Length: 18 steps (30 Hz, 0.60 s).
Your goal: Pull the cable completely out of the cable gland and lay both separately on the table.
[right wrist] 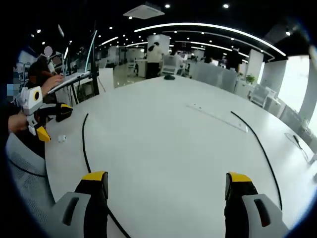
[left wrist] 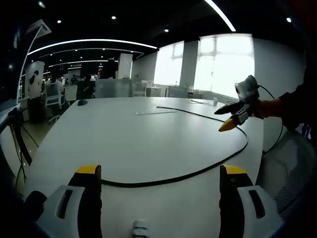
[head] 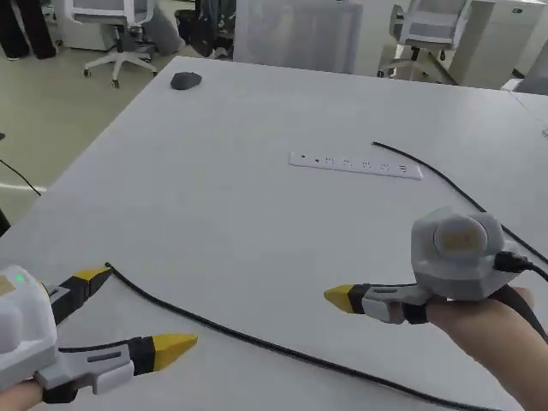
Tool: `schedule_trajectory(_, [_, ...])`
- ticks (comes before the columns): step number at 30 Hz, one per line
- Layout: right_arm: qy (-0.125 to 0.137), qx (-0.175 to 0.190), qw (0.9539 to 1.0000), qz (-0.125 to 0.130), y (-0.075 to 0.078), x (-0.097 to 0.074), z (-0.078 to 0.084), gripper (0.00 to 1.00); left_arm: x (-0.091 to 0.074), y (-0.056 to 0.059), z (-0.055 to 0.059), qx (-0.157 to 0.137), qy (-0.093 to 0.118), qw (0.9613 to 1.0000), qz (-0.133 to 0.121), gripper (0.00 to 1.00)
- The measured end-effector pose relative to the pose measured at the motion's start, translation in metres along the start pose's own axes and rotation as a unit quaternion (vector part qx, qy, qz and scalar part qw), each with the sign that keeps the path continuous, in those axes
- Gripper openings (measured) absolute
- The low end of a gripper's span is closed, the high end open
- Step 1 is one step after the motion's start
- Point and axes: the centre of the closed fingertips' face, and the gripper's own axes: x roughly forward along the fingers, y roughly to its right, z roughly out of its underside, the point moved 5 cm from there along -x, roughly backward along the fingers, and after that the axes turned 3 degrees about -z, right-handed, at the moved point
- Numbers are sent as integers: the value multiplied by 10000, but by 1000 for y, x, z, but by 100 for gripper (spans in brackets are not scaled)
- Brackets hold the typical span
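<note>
A long black cable (head: 257, 342) lies on the white table (head: 240, 205), one end near my left gripper (head: 133, 312). That gripper is open and holds nothing. In the left gripper view the cable (left wrist: 168, 177) curves across just beyond the open left gripper (left wrist: 161, 171). My right gripper (head: 342, 298) hovers open over the table on the right, above the cable. The right gripper view has the open right gripper (right wrist: 166, 177), the cable (right wrist: 84, 144), and a small pale piece (right wrist: 62, 139), perhaps the gland, lying apart from the cable beside the left gripper (right wrist: 54, 123).
A white power strip (head: 355, 164) lies mid-table with a second black cable (head: 445, 184) running past it to the right. A dark mouse (head: 186, 80) sits at the far edge. Office chairs (head: 116, 26) stand beyond the table.
</note>
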Motion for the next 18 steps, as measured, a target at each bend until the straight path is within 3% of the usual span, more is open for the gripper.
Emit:
schedule_trajectory(4, [-26, 242, 9997, 23, 8, -31, 15, 100, 6, 8, -6, 29, -91, 10000, -5, 99])
schedule_trajectory(9, [145, 488, 9986, 120, 7, -63, 32, 100, 13, 21, -9, 86, -253, 9996, 55, 99])
schedule_trajectory(10, [241, 514, 9981, 245, 10, -68, 36, 100, 14, 24, -10, 133, -271, 9995, 72, 99])
schedule_trajectory(12, [362, 583, 9972, 311, 11, -74, 43, 100, 15, 29, -14, 202, -297, 9993, 96, 99])
schedule_trajectory(16, [330, 786, 9959, 303, 9, -82, 58, 100, 16, 36, -18, 251, -356, 9990, 109, 99])
schedule_trajectory(18, [383, 835, 9953, 319, 9, -85, 60, 100, 15, 38, -18, 146, -333, 9993, 96, 99])
